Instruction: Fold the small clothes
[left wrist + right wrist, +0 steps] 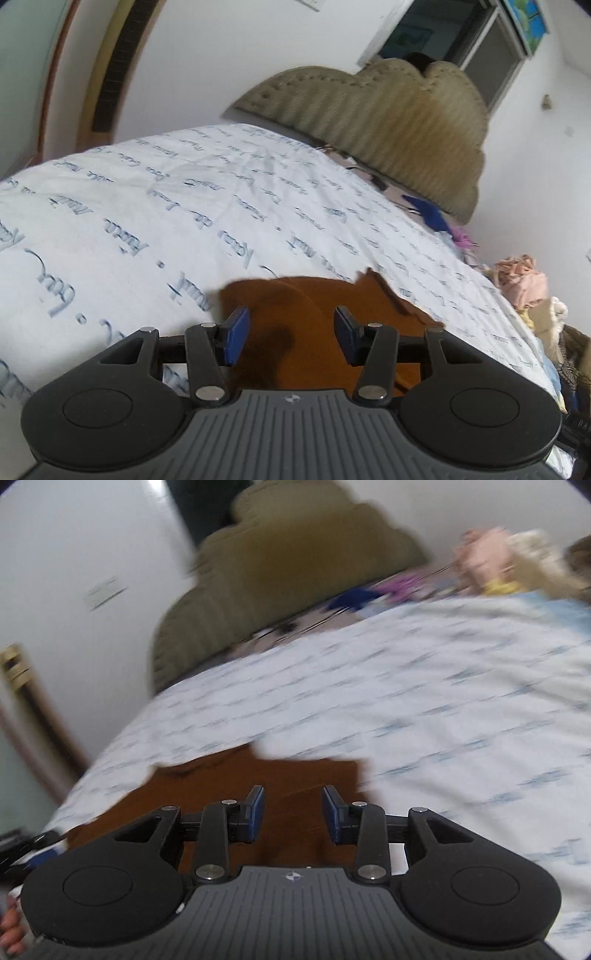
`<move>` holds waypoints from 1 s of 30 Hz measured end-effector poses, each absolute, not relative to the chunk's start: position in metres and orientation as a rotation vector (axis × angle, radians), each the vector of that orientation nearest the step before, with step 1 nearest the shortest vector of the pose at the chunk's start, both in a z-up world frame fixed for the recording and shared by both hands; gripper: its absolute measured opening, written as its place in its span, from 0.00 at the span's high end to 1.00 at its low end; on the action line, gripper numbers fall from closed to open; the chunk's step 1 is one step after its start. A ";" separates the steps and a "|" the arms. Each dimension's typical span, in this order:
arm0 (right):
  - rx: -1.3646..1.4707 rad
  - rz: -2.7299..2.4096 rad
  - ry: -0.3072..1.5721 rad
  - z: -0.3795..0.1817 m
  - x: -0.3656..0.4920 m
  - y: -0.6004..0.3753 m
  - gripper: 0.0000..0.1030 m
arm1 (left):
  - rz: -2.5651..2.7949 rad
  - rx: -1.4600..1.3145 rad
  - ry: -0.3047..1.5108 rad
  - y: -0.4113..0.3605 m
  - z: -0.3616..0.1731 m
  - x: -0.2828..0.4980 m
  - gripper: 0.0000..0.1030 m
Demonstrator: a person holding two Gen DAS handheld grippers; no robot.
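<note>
A bedroom with white walls; a bed covered by a white sheet (pixel 184 206) printed with blue script fills both views, closed at its far end by a scalloped, olive-tan padded headboard (pixel 391 125).

Left wrist view: a rust-brown garment (pixel 295 317) lies on the sheet at the near edge of the bed, directly under the left gripper (pixel 291 338). The blue-padded jaws stand moderately apart above the cloth, with nothing pinched between them. A dark shadow falls on the fabric between the fingers. A blue item (pixel 428 212) lies near the headboard, and a heap of pink and cream clothes (pixel 524 280) sits at the right side of the bed.

Right wrist view (blurred): the same brown garment (pixel 295 775) lies flat on the sheet (pixel 443 701), its far edge stepped. The right gripper (pixel 293 814) hangs over it, jaws parted and empty. The headboard (pixel 258 583) and the clothes heap (pixel 487 561) show beyond.
</note>
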State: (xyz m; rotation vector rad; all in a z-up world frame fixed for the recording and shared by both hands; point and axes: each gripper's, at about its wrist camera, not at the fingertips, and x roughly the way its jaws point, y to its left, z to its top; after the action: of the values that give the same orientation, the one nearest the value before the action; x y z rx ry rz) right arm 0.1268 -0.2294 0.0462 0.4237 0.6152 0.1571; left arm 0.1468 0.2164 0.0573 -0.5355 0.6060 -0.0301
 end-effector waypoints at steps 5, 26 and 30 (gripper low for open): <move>0.424 0.190 0.766 0.005 0.160 -0.199 0.65 | -0.067 -0.452 0.597 0.203 0.066 0.152 0.52; -0.217 0.929 0.806 0.072 0.257 0.082 0.38 | -0.060 -0.504 0.606 0.239 0.046 0.090 0.51; -0.464 0.963 0.893 0.056 0.252 0.121 0.42 | -0.094 -0.495 0.640 0.229 0.034 0.091 0.51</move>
State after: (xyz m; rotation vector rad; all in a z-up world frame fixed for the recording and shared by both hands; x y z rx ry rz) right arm 0.2524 0.1205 0.0556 -0.4637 0.8928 0.9630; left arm 0.0915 0.2288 0.0342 -0.4948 0.6395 -0.0942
